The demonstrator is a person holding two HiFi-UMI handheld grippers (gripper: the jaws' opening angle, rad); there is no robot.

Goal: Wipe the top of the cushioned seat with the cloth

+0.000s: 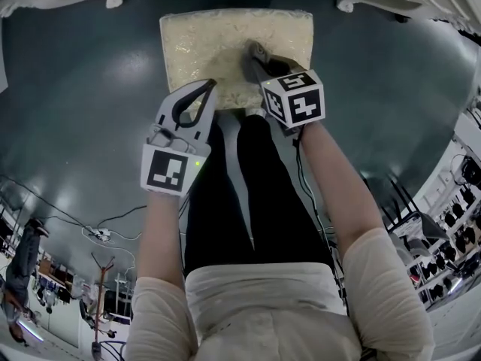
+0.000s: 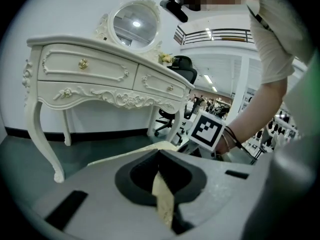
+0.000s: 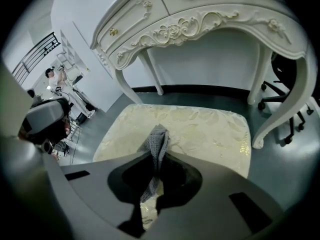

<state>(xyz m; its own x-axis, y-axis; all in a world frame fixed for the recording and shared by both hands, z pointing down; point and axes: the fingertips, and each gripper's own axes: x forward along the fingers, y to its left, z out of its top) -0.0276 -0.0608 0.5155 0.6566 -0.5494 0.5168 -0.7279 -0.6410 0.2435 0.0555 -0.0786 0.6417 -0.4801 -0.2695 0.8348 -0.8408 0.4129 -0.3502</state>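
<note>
Pinching limp, light grey woven cloth [image 3: 158, 135] mid-fold: right gripper [image 3: 154, 160] jaws. Cream patterned cushioned seat [image 3: 205, 129] soft. Left gripper [image 2: 160, 155] jaws pressed together.

dark teal floor [image 1: 90, 111], cream cushioned seat [image 1: 218, 43] standing on it, white dressing table [image 3: 210, 19] just behind

- cushioned seat [image 1: 214, 43]: cream-yellow, tone-on-tone floral brocade, faint sheen.
- cloth [image 3: 156, 143]: mid grey, fine waffle weave.
- left gripper [image 1: 204, 89] and right gripper [image 3: 159, 153]: pale grey shells, black jaw linings.
- left marker cube [image 1: 169, 170] and right marker cube [image 1: 294, 98]: white faces, black square-block patterns.
- floor [image 1: 90, 89]: dark teal-grey, glossy highlights.
- dressing table [image 2: 100, 69]: ivory white, carved scroll-and-rose relief.
- drawer knob [image 2: 83, 63]: gold.
- trousers [image 1: 233, 194]: black.
- top [image 1: 263, 307]: cream.
</note>
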